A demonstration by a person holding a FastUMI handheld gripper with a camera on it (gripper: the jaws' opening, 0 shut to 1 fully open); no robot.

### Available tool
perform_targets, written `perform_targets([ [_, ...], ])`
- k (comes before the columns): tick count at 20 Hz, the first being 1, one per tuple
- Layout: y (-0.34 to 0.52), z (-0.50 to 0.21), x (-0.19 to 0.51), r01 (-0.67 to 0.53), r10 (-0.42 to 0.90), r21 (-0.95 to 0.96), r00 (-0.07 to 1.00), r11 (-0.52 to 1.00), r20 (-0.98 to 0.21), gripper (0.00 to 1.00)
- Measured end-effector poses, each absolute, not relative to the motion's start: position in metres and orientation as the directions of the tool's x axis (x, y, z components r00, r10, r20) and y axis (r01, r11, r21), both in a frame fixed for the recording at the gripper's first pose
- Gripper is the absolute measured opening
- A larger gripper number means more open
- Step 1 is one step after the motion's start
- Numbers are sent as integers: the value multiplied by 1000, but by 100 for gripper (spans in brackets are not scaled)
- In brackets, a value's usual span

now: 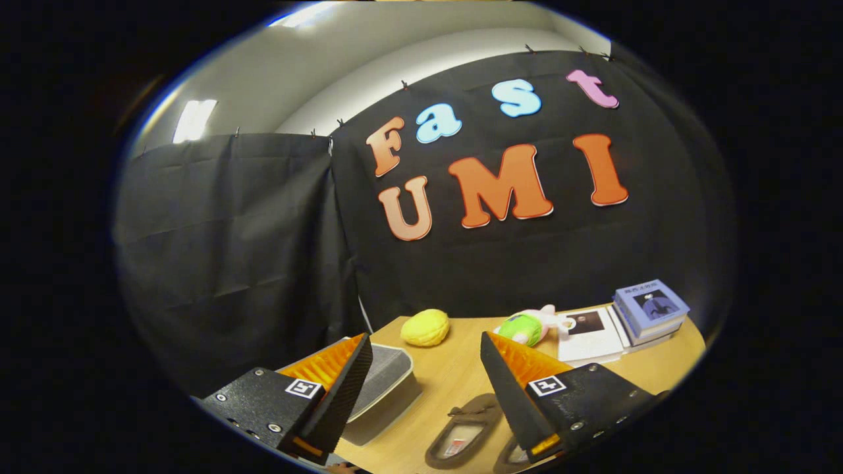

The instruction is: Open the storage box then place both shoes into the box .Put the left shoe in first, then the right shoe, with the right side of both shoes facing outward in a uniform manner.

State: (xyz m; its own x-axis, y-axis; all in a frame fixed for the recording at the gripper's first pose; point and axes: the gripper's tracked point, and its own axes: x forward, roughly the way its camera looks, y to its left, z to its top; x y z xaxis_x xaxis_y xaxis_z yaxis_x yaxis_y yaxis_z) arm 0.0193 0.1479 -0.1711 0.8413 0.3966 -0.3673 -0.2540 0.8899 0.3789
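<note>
My gripper [427,349] hangs open above the wooden table [454,368], nothing between its fingers. Below the gap lies a brown shoe [463,431], its opening facing up. A second brown shoe [514,457] peeks out beside it, mostly hidden under the right finger [510,382]. The grey storage box [385,388] with a ribbed lid sits shut under and just beyond the left finger [342,375].
A yellow plush [425,327] and a green-and-white plush toy [527,327] lie at the table's far side by the black cloth wall. To their right are a flat white booklet [589,336] and a stack of blue books [649,309].
</note>
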Motion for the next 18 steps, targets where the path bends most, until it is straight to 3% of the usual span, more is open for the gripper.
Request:
perform_targets([
  [12,253,-246,-4,-273,641,614,561,740,-523,98],
  [18,291,-274,-22,-230,741,727,415,647,-528,98],
])
